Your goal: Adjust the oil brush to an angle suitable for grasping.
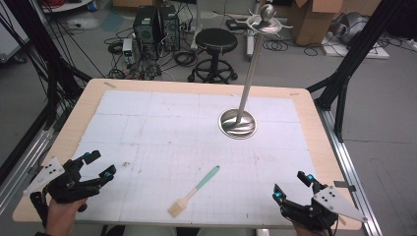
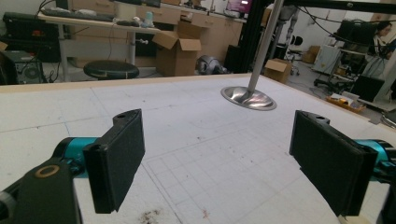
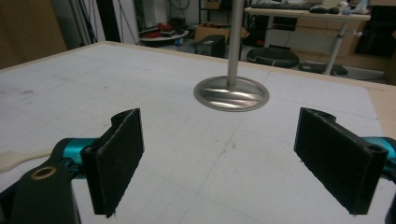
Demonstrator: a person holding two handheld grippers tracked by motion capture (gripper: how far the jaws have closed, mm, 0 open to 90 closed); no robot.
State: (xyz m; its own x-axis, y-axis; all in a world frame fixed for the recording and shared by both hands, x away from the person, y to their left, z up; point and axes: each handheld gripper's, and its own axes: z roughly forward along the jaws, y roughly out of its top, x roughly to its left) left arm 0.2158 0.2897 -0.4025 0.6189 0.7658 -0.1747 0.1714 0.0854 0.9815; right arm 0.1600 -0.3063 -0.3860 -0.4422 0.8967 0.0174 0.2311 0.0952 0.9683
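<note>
A wooden table point(image 1: 88, 98) takes up most of the high view, nearly covered by a white gridded mat point(image 1: 162, 132). On the mat, toward two o'clock from the mat's centre, stands a tall metal rack point(image 1: 249, 69): a round shiny base, a slim upright pole and a ring of hooks with a ball on top. Its base also shows ahead of the jaws in the left gripper view, toward one o'clock, and in the right gripper view, toward twelve. At about eight o'clock on the table the left gripper point(image 1: 100, 164) is held low by a hand point(image 1: 63, 216) coming in from the bottom edge, its jaws spread wide, holding nothing, aimed toward two o'clock. At about four o'clock the right gripper point(image 1: 291, 186) is held low at the near edge, jaws also spread wide and holding nothing, aimed toward ten o'clock. Between the two, at six o'clock near the front edge, lies a small brush point(image 1: 193, 192) with a mint-green handle and pale bristles, flat on the mat, bristles toward the person, well apart from both grippers.
</note>
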